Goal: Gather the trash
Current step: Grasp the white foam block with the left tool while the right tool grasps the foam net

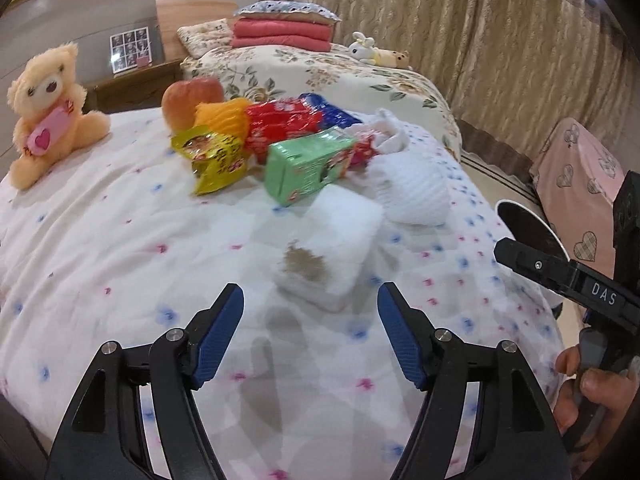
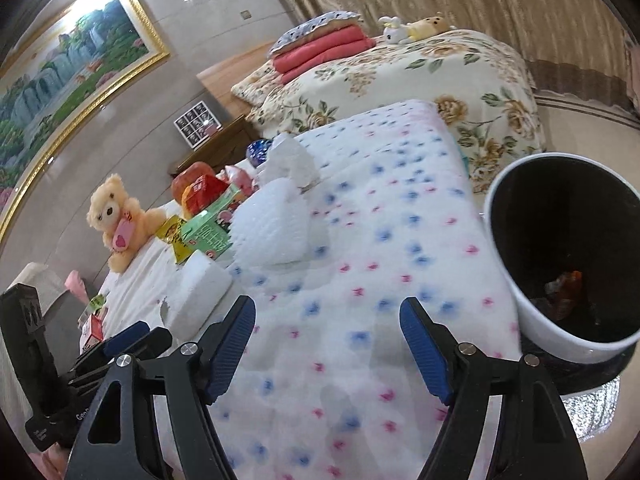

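Both grippers, left gripper (image 1: 310, 304) and right gripper (image 2: 328, 320), jaws apart, empty. Risk: stained foam block (image 1: 328, 256) crumbles if squeezed; bin (image 2: 560, 320) at bed (image 2: 360, 260) edge could tip.

Two grippers: left gripper (image 1: 310, 336), right gripper (image 2: 328, 350). One teddy bear (image 1: 44, 108), one apple (image 1: 188, 100), one green carton (image 1: 308, 164), one yellow wrapper (image 1: 212, 156), one red wrapper (image 1: 284, 124), one foam block (image 1: 332, 248). One white bin (image 2: 560, 252), two beds: spotted bed (image 1: 120, 260), floral bed (image 1: 360, 76)
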The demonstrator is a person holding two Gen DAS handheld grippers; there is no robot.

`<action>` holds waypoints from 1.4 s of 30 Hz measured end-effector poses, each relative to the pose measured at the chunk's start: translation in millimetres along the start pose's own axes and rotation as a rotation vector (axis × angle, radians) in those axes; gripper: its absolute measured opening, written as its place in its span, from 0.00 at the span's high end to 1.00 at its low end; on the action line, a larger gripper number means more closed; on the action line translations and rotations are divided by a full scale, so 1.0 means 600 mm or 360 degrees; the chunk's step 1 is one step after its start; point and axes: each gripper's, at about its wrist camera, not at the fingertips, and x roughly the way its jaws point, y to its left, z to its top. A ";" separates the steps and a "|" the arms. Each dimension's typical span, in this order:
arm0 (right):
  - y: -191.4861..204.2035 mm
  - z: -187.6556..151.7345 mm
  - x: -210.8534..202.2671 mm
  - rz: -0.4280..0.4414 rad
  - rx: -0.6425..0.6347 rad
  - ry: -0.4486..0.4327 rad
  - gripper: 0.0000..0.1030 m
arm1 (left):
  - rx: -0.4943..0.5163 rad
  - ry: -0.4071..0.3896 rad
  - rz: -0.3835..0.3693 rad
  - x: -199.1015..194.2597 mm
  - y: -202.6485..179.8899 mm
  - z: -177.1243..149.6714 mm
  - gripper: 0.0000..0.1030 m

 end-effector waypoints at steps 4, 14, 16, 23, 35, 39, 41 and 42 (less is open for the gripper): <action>0.009 0.004 0.015 0.0014 -0.0015 0.0028 0.26 | -0.0025 0.0032 -0.0015 0.011 0.013 0.003 0.31; 0.038 0.024 0.055 0.0047 -0.0064 0.0055 0.26 | 0.0012 0.0081 -0.0066 0.033 0.014 0.014 0.31; 0.041 0.029 0.065 0.0051 -0.0078 0.0064 0.26 | 0.0017 0.0086 -0.0070 0.038 0.014 0.016 0.31; 0.047 0.050 0.097 0.0076 -0.0098 0.0094 0.36 | 0.0012 0.0111 -0.0109 0.053 0.015 0.023 0.49; 0.045 0.049 0.088 0.0113 -0.0115 0.0069 0.88 | 0.0006 0.0030 -0.0134 0.041 0.007 0.033 0.58; 0.035 0.041 0.068 0.0107 -0.0099 0.0049 0.89 | 0.0021 0.0003 -0.0155 0.034 -0.005 0.040 0.59; 0.025 0.036 0.056 0.0093 -0.0080 0.0033 0.90 | 0.0036 0.0002 -0.0168 0.033 -0.015 0.040 0.59; 0.021 0.034 0.051 0.0088 -0.0070 0.0026 0.90 | 0.0041 0.0003 -0.0174 0.034 -0.018 0.039 0.59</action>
